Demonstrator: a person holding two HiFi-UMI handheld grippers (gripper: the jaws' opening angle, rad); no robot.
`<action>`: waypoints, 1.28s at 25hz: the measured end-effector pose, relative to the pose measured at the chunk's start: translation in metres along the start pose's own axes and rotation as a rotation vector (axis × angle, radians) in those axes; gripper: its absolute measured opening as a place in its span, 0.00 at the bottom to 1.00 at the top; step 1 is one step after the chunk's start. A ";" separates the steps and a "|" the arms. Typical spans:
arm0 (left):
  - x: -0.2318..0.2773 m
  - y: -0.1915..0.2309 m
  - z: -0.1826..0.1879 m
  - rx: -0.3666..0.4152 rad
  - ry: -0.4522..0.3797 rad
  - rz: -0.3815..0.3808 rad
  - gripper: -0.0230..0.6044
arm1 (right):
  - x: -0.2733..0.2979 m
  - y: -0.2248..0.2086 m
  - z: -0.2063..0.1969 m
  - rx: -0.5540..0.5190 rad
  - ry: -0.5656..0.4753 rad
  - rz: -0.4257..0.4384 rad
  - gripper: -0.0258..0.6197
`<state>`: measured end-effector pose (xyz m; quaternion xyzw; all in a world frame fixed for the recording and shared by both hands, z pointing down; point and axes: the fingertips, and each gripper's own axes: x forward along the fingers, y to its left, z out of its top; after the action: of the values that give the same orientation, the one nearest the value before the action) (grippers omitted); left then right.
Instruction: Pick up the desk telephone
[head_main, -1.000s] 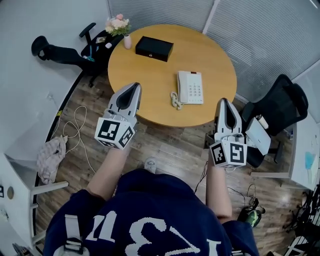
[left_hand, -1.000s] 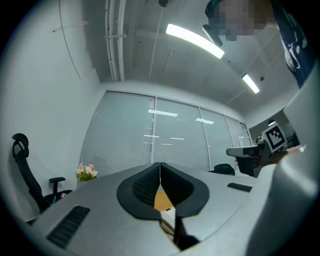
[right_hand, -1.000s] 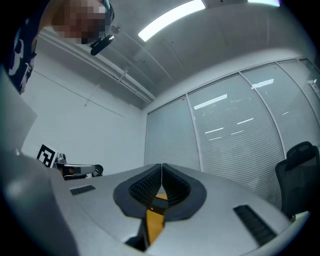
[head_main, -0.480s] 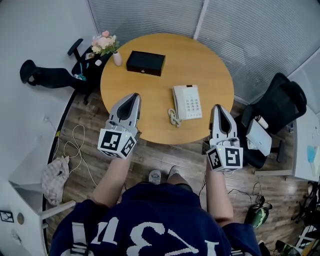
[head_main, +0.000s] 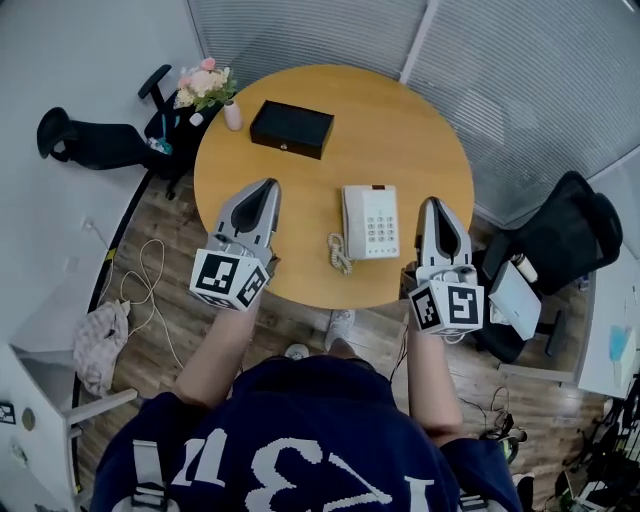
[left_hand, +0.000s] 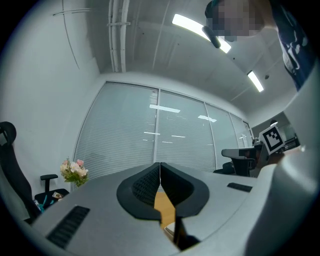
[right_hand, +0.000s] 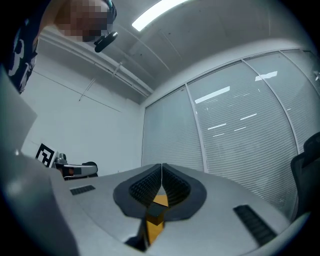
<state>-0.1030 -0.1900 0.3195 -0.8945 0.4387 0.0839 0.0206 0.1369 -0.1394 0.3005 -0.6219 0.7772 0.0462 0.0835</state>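
A white desk telephone (head_main: 370, 221) with a coiled cord (head_main: 337, 254) lies on the round wooden table (head_main: 420, 130), near its front edge. My left gripper (head_main: 268, 186) is shut and empty, held over the table to the left of the phone. My right gripper (head_main: 433, 205) is shut and empty too, just right of the phone at the table's edge. Neither touches the phone. In the left gripper view the jaws (left_hand: 160, 170) meet with only table wood below them. The right gripper view shows closed jaws (right_hand: 161, 172) and a strip of tabletop.
A black box (head_main: 291, 129) and a vase of pink flowers (head_main: 206, 86) stand at the table's far left. Black office chairs sit at the left (head_main: 95, 145) and right (head_main: 565, 235). Cables (head_main: 150, 280) and a cloth (head_main: 100, 335) lie on the wooden floor.
The person has stepped closer to the table. Both grippers have come forward level with the phone, one on each side, still shut.
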 end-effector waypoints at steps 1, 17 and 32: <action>0.008 0.002 -0.001 0.003 0.000 0.009 0.06 | 0.009 -0.006 0.000 0.000 -0.001 0.013 0.08; 0.097 0.019 -0.025 0.016 0.026 0.159 0.06 | 0.113 -0.091 -0.024 0.054 0.033 0.152 0.08; 0.142 0.037 -0.054 -0.035 0.040 0.066 0.06 | 0.132 -0.103 -0.047 0.022 0.063 0.062 0.08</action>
<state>-0.0400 -0.3299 0.3500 -0.8813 0.4665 0.0744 -0.0067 0.2057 -0.2972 0.3249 -0.5979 0.7987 0.0207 0.0642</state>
